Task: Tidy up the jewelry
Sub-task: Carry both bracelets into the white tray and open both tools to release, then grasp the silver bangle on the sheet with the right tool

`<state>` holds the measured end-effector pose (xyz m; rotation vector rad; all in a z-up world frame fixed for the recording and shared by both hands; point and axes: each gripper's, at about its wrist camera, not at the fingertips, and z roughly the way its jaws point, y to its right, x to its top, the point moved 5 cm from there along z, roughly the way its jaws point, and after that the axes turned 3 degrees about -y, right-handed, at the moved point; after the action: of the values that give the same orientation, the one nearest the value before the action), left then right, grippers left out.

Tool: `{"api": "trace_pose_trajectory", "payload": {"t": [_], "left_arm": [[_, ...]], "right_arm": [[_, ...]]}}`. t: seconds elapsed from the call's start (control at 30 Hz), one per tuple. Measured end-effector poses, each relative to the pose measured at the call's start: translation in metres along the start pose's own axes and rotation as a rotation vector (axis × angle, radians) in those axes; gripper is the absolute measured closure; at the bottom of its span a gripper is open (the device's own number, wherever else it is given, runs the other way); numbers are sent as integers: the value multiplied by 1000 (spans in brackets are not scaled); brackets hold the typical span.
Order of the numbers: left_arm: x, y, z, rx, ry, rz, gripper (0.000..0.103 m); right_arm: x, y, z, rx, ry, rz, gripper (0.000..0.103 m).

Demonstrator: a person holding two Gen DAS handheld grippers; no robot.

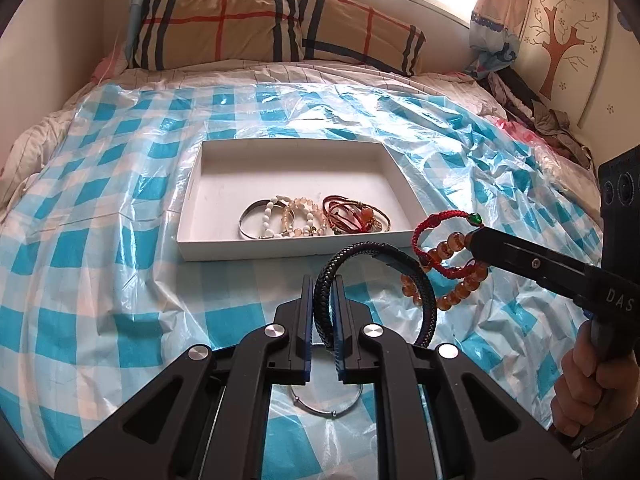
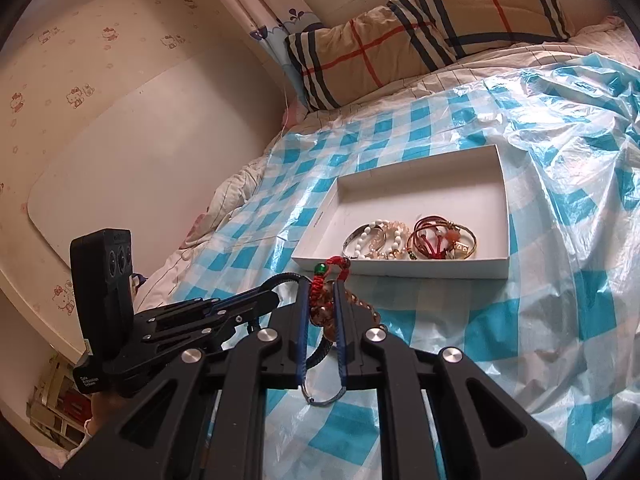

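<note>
Left tool (image 1: 323, 300) grips a black braided bracelet (image 1: 376, 276); right tool (image 2: 322, 308) clamps a red cord bracelet (image 2: 332, 270)

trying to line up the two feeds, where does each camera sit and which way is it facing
Left wrist: sits on the left gripper, looks up the bed to the white tray and pillow; its fingers pinch a black braided bracelet; the right gripper and the hand gripping it enter from the right.
Right wrist: sits on the right gripper, faces the tray from further right; shut on a red cord bracelet and amber beads; the left gripper shows at left.
Shared: tray, pillow, checked plastic sheet.
</note>
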<state>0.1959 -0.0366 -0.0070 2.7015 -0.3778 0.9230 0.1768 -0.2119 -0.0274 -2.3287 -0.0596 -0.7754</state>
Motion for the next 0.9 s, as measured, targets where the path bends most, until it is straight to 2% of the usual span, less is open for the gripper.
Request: {"api": "trace_pose_trajectory", "payload": {"t": [0.4,0.5,0.53,0.57,0.6,0.73,0.8,0.9], "left_arm": [[58,-9,38,14,52,-30,95],[71,-13,54,18,57,-46,95],[74,-14,63,32,48,-46,94],[77,-17,75,52,27,-41,92],[79,-22,87,83,5,-42,91],[75,-43,93,129,-9,-79,84],[66,-52,85,142,2,-99,73],[49,-60,75,141,-6,-123,69]], "right_arm": [[63,15,32,-39,70,-70,90],[73,21,46,-80,67,-104,90],[74,27,53,-125,52,-114,82],[74,36,61,-178,29,-104,67],[72,45,66,-225,18,-82,38],[39,45,65,-188,-48,-74,37],[12,37,70,-130,-121,-84,39],[-32,24,84,-69,-251,-100,49]]}}
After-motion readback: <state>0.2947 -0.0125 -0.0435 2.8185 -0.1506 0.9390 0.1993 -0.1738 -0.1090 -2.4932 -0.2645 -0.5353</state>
